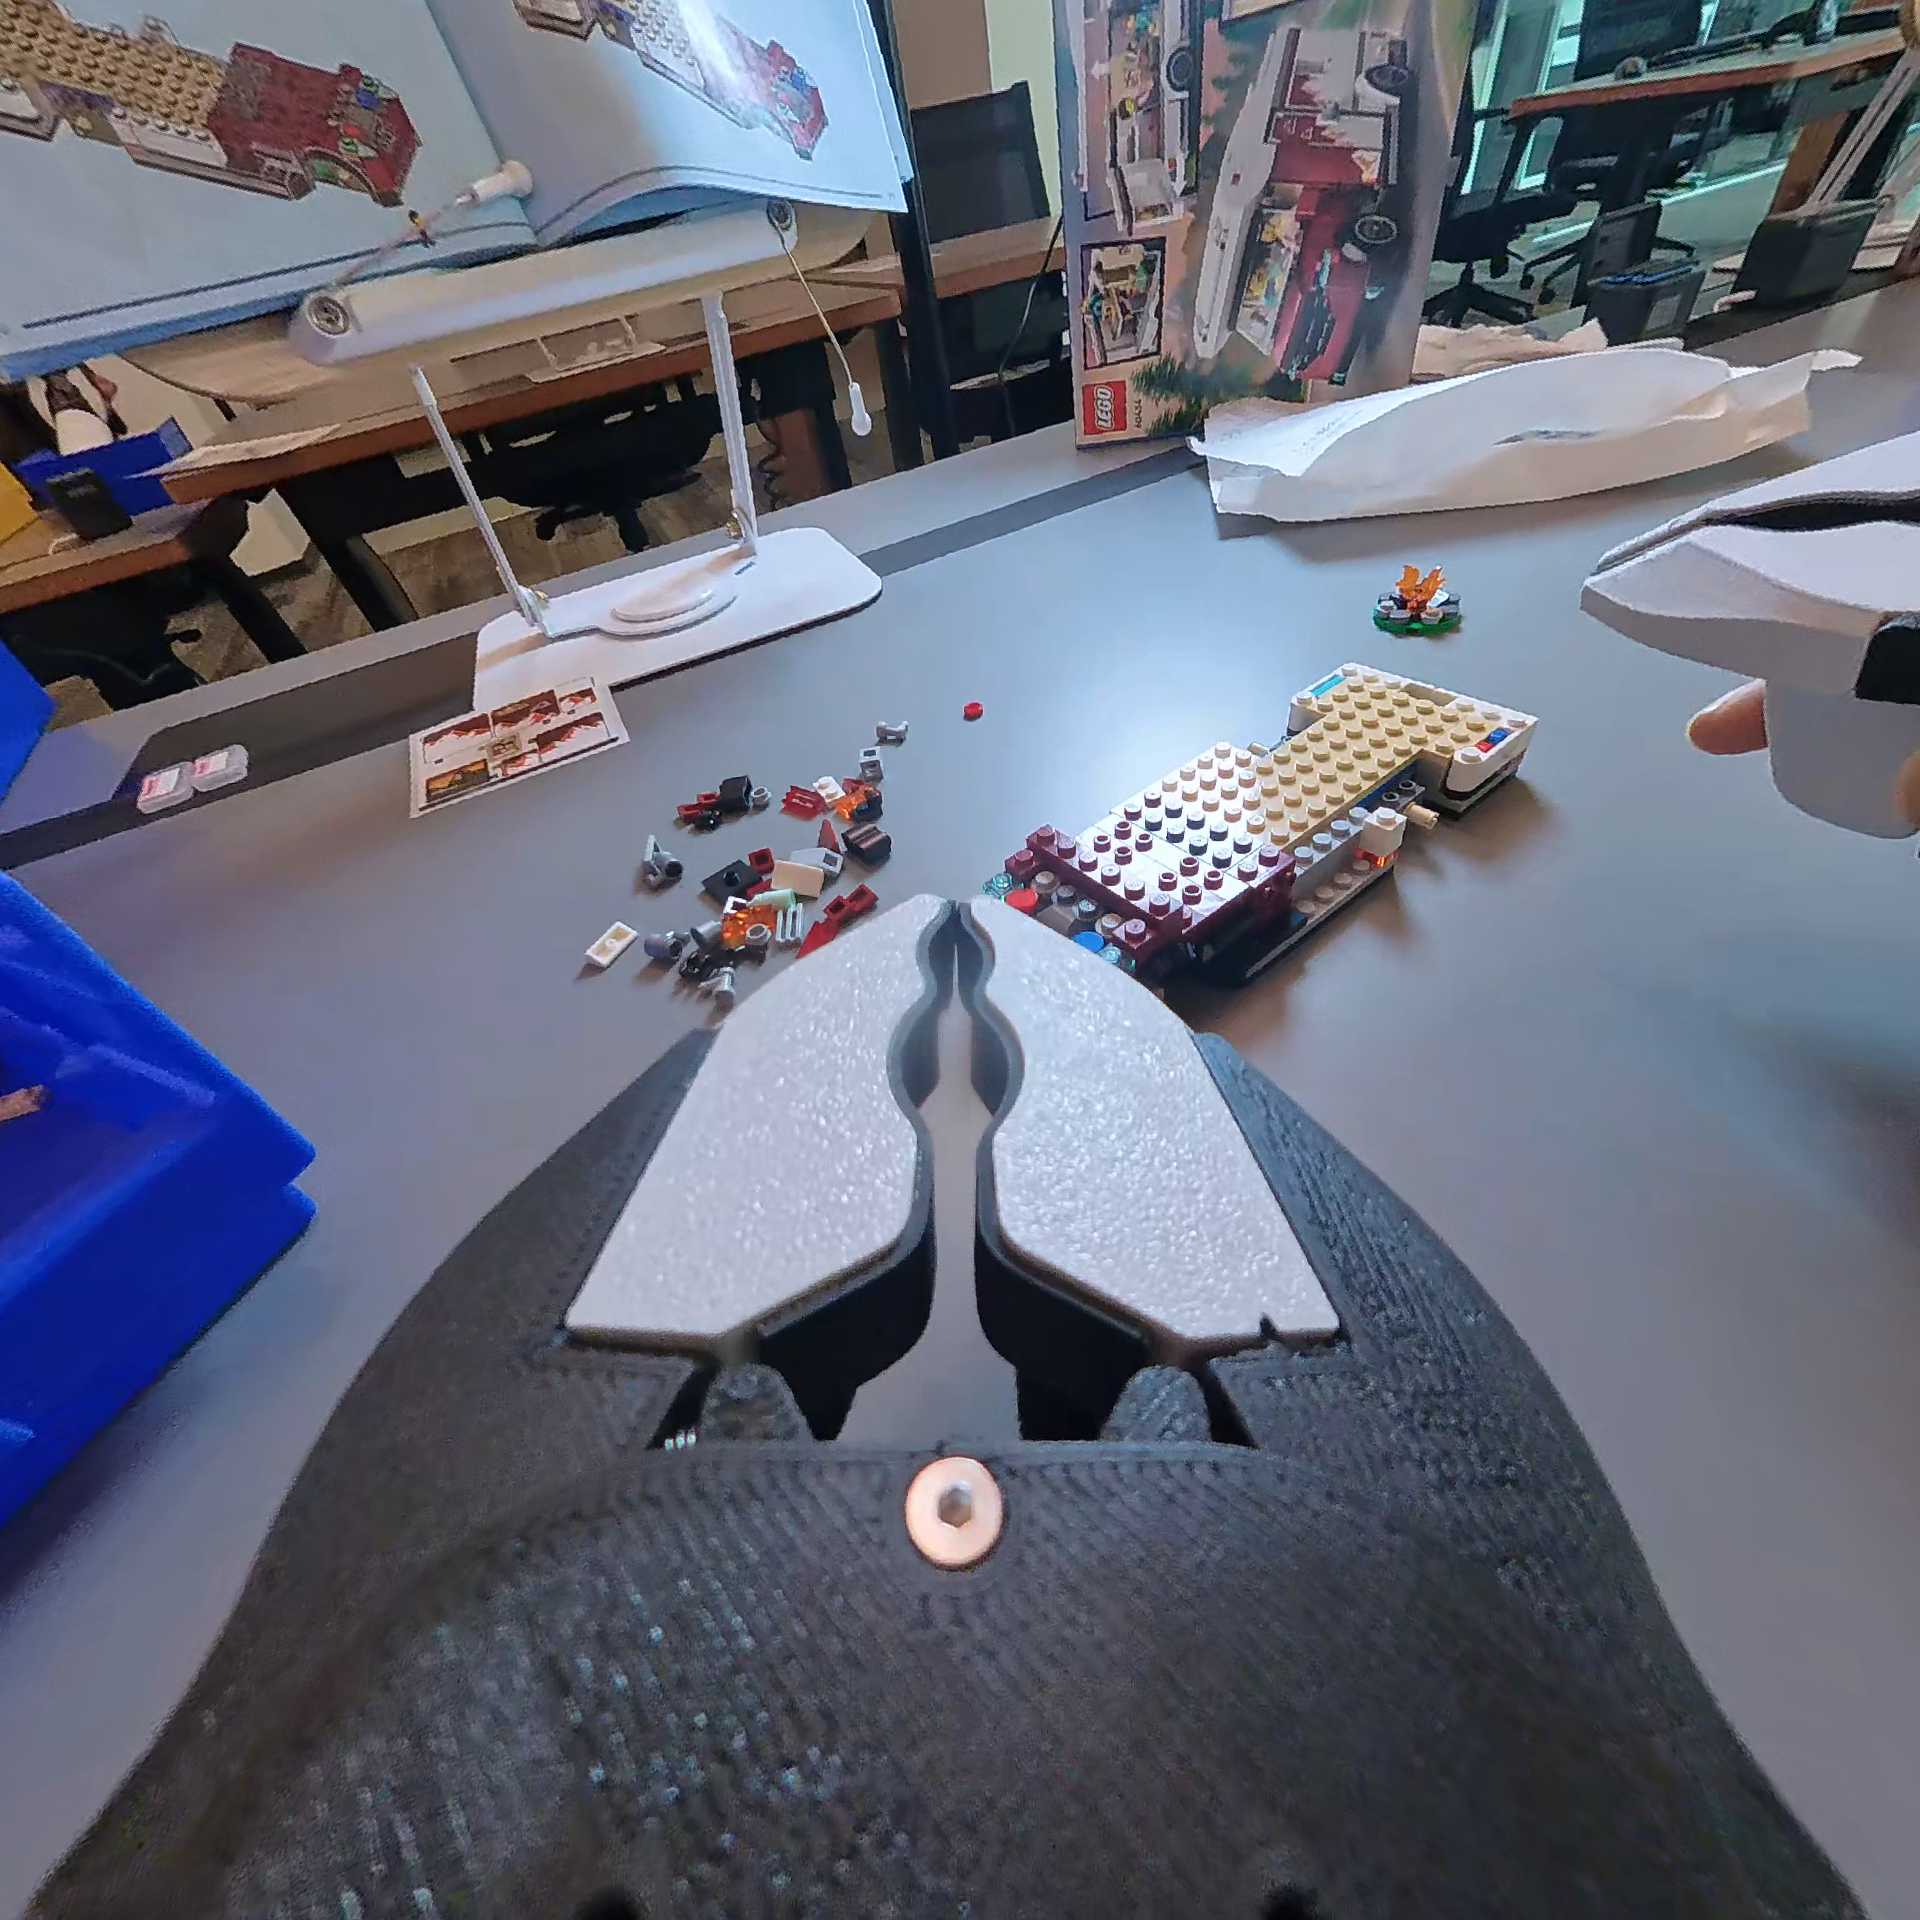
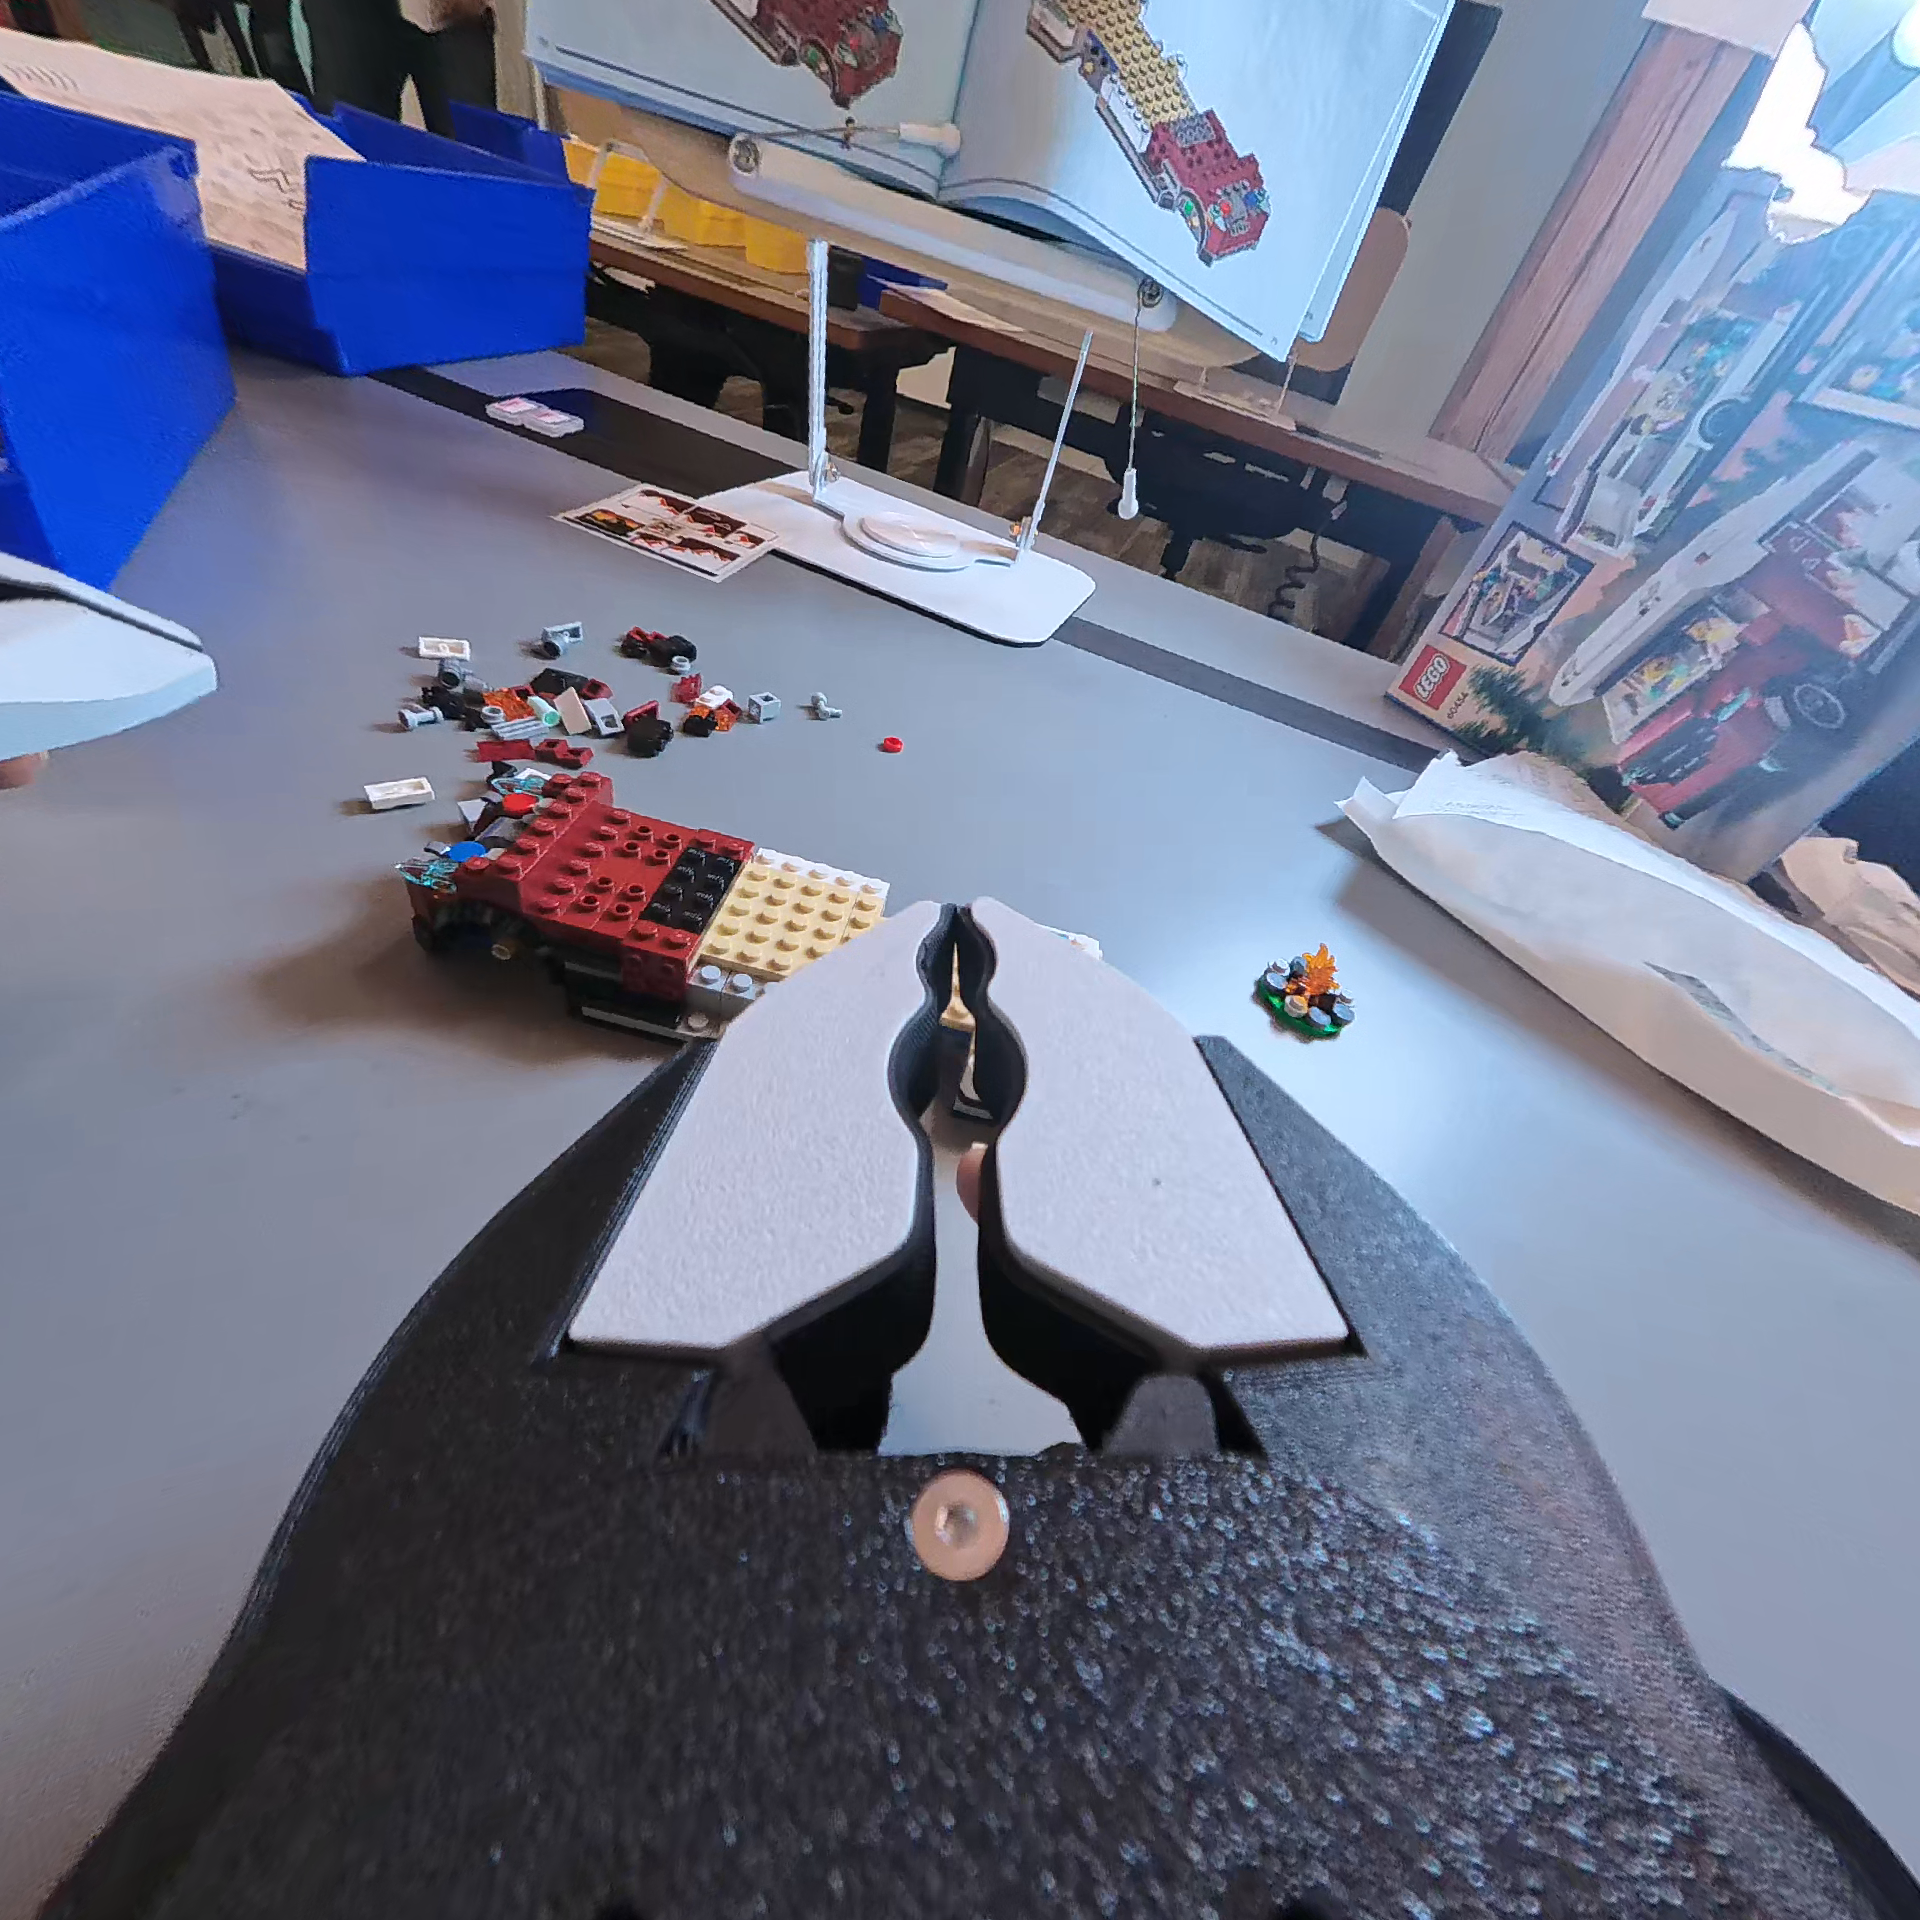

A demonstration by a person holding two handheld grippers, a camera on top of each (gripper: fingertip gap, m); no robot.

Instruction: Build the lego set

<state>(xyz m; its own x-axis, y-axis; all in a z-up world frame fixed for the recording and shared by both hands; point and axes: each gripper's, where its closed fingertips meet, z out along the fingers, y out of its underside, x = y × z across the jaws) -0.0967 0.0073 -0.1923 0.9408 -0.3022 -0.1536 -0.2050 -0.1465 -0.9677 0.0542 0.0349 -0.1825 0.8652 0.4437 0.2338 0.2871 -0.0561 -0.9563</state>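
The left gripper (image 1: 958, 914) hovers above the grey counter (image 1: 1455, 1143) with its fingers (image 1: 831, 1091) closed tip to tip on nothing. Its tips sit between a scatter of small loose bricks (image 1: 769, 862), dark red, black, grey, white and clear orange, and the dark-red end of a partly built brick model (image 1: 1268, 821). The model lies flat on the counter, dark red at one end, tan-studded in the middle and white at the far end. A lone red round stud (image 1: 972, 711) lies apart, beyond the scatter.

The right gripper (image 2: 958, 914) is likewise closed, its fingers (image 2: 1122, 1143) meeting at the tips with nothing between them. It hangs over the tan and white end of the same model (image 2: 644, 894), and a bit of tan brick shows through the gap lower down between the fingers. To its right, well apart from the model, stands a small green round base with an orange flame piece (image 2: 1305, 992).

Toward the far edge of the counter a white book stand (image 1: 665, 582) holds an open instruction booklet (image 1: 312, 135); a sticker sheet (image 1: 516, 743) lies just beside its foot. The set's box (image 1: 1247, 208) stands upright at the far edge, with a crumpled white paper bag (image 1: 1507, 436) lying in front of it. Blue bins (image 2: 395, 239) sit along the counter's left edge.
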